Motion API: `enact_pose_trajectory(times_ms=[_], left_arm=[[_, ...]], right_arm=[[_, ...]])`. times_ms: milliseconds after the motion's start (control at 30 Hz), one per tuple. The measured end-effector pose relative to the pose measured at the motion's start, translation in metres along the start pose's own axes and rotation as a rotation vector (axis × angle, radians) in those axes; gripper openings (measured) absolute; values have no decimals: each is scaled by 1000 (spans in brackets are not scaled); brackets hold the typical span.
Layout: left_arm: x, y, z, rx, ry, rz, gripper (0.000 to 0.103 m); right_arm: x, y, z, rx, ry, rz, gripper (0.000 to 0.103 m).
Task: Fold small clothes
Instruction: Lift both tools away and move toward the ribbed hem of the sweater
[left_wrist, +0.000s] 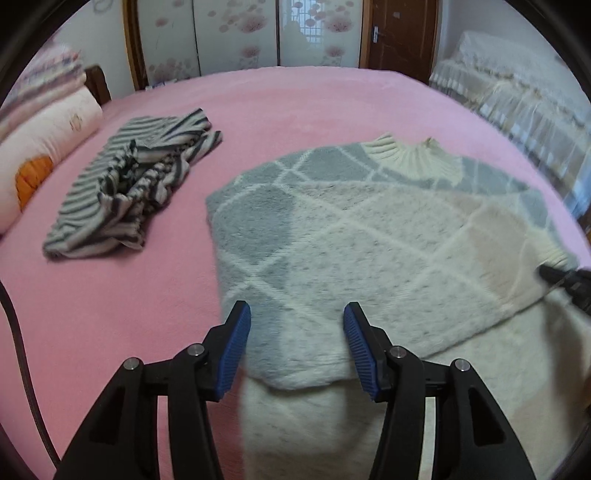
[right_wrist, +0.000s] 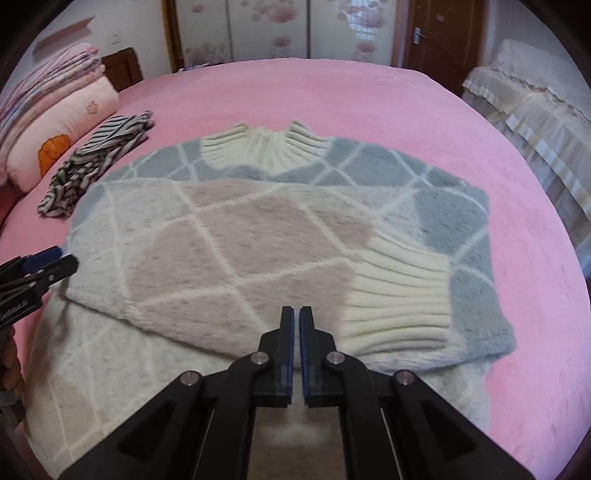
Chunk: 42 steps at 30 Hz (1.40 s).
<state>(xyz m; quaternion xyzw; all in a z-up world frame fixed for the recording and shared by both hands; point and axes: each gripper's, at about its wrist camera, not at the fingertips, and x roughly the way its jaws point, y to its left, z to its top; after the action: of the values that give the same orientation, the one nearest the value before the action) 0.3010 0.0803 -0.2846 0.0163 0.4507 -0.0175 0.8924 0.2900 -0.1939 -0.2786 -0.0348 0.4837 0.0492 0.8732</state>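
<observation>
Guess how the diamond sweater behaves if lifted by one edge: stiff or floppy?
Probably floppy: the sweater lies draped flat with a sleeve folded across it. Its fuzzy pile likely grips pads well. Likely light but bulky, so it may drag on the blanket.

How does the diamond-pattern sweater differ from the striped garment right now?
The diamond-pattern sweater lies spread flat with a sleeve folded across its front; the striped garment sits crumpled in a heap. The sweater is fluffy, in grey, beige and cream diamonds; the striped garment has narrow dark and light stripes. The sweater looks clearly larger. Both rest on the pink bed cover.
</observation>
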Motion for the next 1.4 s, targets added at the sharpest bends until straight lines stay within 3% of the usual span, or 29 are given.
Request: enact_pose_trajectory(times_ms=[100, 233, 433, 667, 733, 867, 1133, 1400], left_arm=[[10, 10, 1, -34, 30, 3, 69], [20, 20, 1, -103, 64, -47, 70], [4, 21, 7, -88, 58, -25, 67], [-76, 23, 15, -73, -29, -23, 68], [-96, 22, 14, -67, -27, -19, 80], [-150, 17, 10, -68, -64, -27, 82], [-243, 15, -6, -83, -178, -19, 93], [-314, 21, -42, -104, -297, 16, 100]], right_arm=[[1, -24, -3, 49, 11, -24, 0], [0, -37, -4, 85, 25, -3, 0], [-18, -24, -1, 72, 27, -12, 3], [-88, -21, -10, 79, -61, -2, 3], [-111, -19, -14, 82, -87, -11, 3], [-156, -18, -26, 108, -141, 5, 3], [-238, -11, -50, 104, -255, 17, 3], [-290, -6, -83, 94, -317, 23, 4]])
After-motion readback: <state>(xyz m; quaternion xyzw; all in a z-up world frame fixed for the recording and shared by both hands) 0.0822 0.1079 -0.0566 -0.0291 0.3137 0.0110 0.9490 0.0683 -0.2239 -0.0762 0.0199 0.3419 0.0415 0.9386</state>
